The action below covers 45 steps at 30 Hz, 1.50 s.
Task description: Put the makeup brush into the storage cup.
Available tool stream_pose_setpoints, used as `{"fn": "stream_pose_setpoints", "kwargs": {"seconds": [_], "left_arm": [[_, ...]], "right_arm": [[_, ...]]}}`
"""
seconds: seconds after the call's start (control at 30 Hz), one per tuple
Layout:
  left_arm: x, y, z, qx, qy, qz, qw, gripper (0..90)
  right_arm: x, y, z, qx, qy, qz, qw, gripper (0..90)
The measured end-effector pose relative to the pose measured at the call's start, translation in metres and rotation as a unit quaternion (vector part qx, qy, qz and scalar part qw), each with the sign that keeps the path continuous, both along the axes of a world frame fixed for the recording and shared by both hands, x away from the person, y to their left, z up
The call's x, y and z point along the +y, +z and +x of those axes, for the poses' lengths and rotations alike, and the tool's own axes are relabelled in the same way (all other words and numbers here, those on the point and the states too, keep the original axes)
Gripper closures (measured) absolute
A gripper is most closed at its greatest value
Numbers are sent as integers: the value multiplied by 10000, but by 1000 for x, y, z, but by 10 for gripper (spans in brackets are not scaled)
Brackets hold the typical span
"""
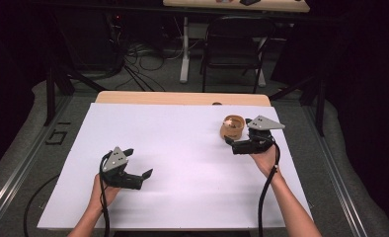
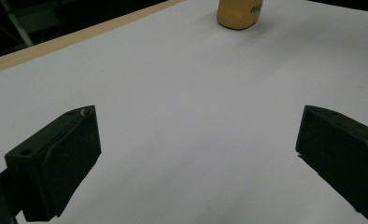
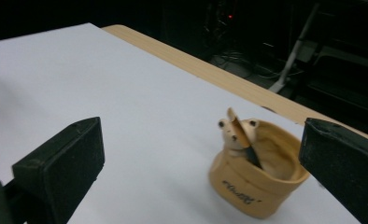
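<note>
A tan pouch-shaped holder (image 1: 232, 127) stands on the white sheet (image 1: 182, 158) at the back right. It carries dark lettering and holds a small pale figure with bulging eyes (image 3: 233, 133) and a thin stick with a dark lower part. My right gripper (image 1: 238, 131) is open right beside the holder, which lies just ahead of the spread jaws in the right gripper view (image 3: 196, 158), toward the right one. My left gripper (image 1: 139, 162) is open over bare sheet at the front left. In the left gripper view (image 2: 198, 154) the holder (image 2: 238, 14) stands far off.
The sheet covers a wooden table whose bare edge (image 1: 182, 98) shows at the back. Beyond it stand a dark folding chair (image 1: 234, 44), a table leg (image 1: 184, 49) and loose cables on the floor (image 1: 143, 59). Metal rails run along both sides.
</note>
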<state>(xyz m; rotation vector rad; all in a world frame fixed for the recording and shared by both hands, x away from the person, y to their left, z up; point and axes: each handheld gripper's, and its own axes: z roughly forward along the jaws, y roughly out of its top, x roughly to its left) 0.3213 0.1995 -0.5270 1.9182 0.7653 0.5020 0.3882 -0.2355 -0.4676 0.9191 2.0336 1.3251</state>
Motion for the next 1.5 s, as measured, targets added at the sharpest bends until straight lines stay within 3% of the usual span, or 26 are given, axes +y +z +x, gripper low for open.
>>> {"fn": "stream_pose_setpoints", "kwargs": {"seconds": [0.17,0.57,0.97,1.1,1.27,1.5], "left_arm": [[4,0,-3,-12,14,-87,10000,0],[9,0,-13,-28,20,-171,9998,0],[17,-1,-24,-132,11,-330,9994,0],[20,-1,-30,-175,-6,-428,9989,0],[24,-2,-36,-229,37,-468,9986,0],[30,-3,-44,-300,110,-588,9978,0]], "right_arm": [[2,-4,-17,-221,49,44,9997,0],[3,-8,-51,-293,285,150,9990,0],[-10,-20,-79,-478,313,434,9974,0],[-12,-26,-89,-500,360,406,9973,0],[-17,-31,-101,-637,279,454,9965,0],[-23,-40,-117,-596,139,377,9974,0]]}}
